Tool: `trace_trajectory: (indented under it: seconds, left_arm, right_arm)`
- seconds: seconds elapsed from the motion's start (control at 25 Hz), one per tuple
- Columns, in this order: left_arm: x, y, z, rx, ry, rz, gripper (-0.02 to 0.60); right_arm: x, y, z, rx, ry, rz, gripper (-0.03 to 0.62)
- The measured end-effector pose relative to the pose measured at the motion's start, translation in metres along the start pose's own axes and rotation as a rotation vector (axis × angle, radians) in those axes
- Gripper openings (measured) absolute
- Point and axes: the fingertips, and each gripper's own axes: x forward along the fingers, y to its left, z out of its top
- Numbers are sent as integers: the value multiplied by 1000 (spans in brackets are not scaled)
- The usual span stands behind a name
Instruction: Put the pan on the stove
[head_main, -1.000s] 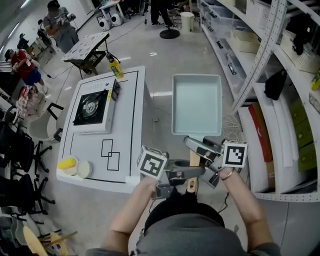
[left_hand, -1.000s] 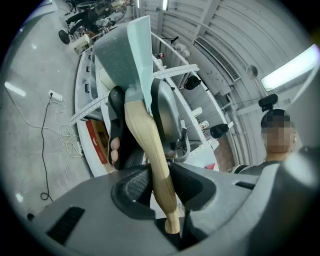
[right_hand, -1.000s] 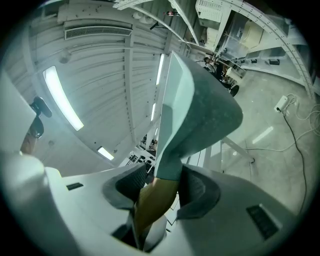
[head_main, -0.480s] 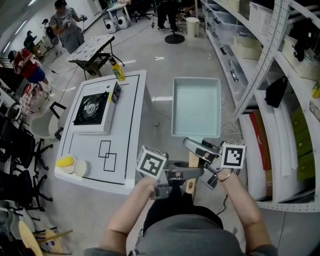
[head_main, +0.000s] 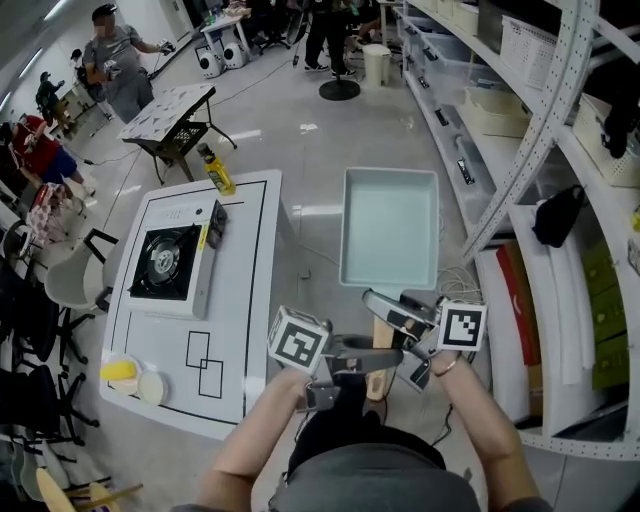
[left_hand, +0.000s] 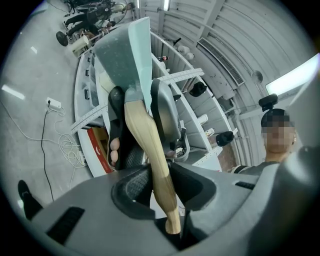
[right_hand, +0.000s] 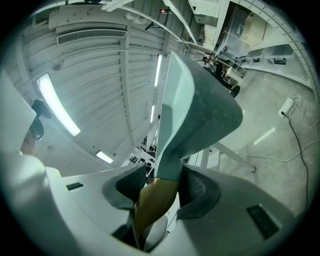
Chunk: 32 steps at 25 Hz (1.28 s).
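A square pale teal pan (head_main: 390, 225) with a wooden handle (head_main: 379, 352) hangs in the air right of the white table (head_main: 235, 300). Both grippers are shut on the handle. My left gripper (head_main: 372, 349) reaches in from the left near the handle's end, and my right gripper (head_main: 392, 310) clamps it closer to the pan. In the left gripper view the handle (left_hand: 150, 150) runs between the left gripper (left_hand: 160, 182) jaws up to the pan (left_hand: 125, 50). The right gripper (right_hand: 160, 192) grips where the handle (right_hand: 152, 205) meets the pan (right_hand: 195, 105). The black-topped stove (head_main: 165, 262) sits on the table, far left of the pan.
A yellow bottle (head_main: 213, 170) stands at the table's far edge; a yellow thing (head_main: 120, 370) and a white disc (head_main: 152, 387) lie at its near left corner. Metal shelving (head_main: 560, 250) runs along the right. Chairs (head_main: 40, 300) stand at left, people at the back.
The table and stove have drifted left and slightly down in the head view. The pan and both grippers keep the same hold on the handle.
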Motion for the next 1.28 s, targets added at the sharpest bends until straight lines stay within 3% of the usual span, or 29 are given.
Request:
trace_trajectory:
  seconds: [0.48,1.0,1.28]
  left_arm:
    - [-60,57,140,18,2,-14,98]
    - [-90,86,203,25,-47,-1,101]
    - [-103,106,250,45,-131,64,100]
  right_arm:
    - [107,-58,107,3,-14,-1,178]
    - [162,-90,148,13,38,9,178]
    - [197,-101,181,8,117,87,176]
